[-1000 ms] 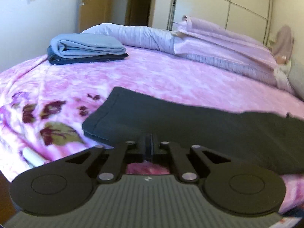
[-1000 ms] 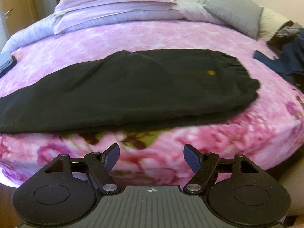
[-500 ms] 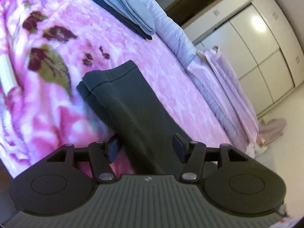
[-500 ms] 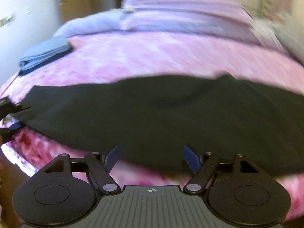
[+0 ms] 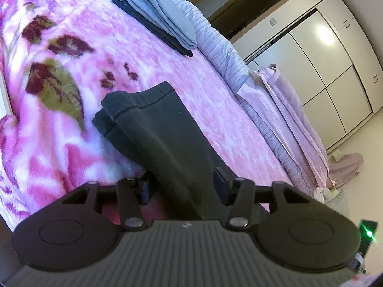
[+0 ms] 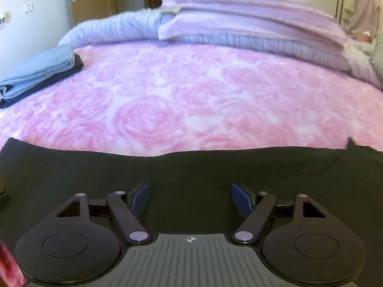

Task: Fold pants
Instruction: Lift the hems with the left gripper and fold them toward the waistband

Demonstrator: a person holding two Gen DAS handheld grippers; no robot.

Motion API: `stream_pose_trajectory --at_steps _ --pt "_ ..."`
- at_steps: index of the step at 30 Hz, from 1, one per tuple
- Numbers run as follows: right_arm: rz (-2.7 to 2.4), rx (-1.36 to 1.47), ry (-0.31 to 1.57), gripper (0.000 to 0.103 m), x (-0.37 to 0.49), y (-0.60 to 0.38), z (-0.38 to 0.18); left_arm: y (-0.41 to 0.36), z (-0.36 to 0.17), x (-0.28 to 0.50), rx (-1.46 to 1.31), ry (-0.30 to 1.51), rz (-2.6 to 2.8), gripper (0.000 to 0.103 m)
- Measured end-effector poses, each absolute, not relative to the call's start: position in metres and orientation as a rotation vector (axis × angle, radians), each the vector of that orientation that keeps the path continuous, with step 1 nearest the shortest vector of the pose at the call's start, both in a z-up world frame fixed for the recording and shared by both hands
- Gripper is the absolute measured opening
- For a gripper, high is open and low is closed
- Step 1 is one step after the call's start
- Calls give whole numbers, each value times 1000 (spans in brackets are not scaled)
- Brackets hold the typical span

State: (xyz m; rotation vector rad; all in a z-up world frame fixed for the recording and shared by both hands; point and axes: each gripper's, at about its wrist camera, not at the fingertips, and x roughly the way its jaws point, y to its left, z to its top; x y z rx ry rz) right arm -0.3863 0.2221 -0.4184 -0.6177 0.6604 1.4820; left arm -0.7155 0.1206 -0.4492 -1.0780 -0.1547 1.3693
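Black pants lie flat along the near edge of the bed, on a pink floral blanket. Left tongs: pant leg runs between the fingers, cuff end beyond them; jaws closing, pads not clearly pressing the cloth. Right tongs: wide open, poised over the pants' middle, nothing gripped (cloth fills the lower frame, its ends cut off). Folded blue and dark clothes stacked at the far left corner.
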Motion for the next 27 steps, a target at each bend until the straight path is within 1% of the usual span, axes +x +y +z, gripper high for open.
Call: stream_pose_trajectory --at_steps 2,4,6,9,12,14,15,16,17,18,20,23,27 --pt "1481 -636 639 73 -392 218 -420 122 -449 -714 -1066 -141 1376 45" --pt "1497 -683 630 73 -395 206 -419 124 -448 -712 -1049 -116 1387 39" --pt "1504 -707 633 73 -397 184 -417 124 -449 -713 -1045 -109 1386 37" --pt "1523 -723 681 73 -395 144 -415 123 -451 -716 -1050 -111 1387 29" --pt "1535 -718 651 73 -398 111 -418 122 -455 -720 -1070 -148 1378 29" --pt "1532 -692 653 73 -398 105 -420 121 -457 -721 -1077 -170 1378 29" --pt "1531 -689 666 74 -398 107 -421 121 -457 -720 -1076 -174 1384 29" --pt "1534 -685 674 77 -398 109 -421 121 -456 -718 -1074 -174 1391 28" --pt "1539 -687 676 79 -397 112 -422 121 -455 -717 -1072 -173 1398 26" --pt "1546 -694 678 80 -396 114 -421 122 -454 -716 -1071 -165 1412 18" --pt "1558 -682 726 80 -388 116 -414 124 -450 -715 -1058 -145 1424 15" --pt "1539 -577 802 80 -359 105 -400 123 -431 -704 -952 -84 1439 12" --pt "1474 -445 836 80 -304 77 -383 121 -391 -672 -722 23 1443 11"
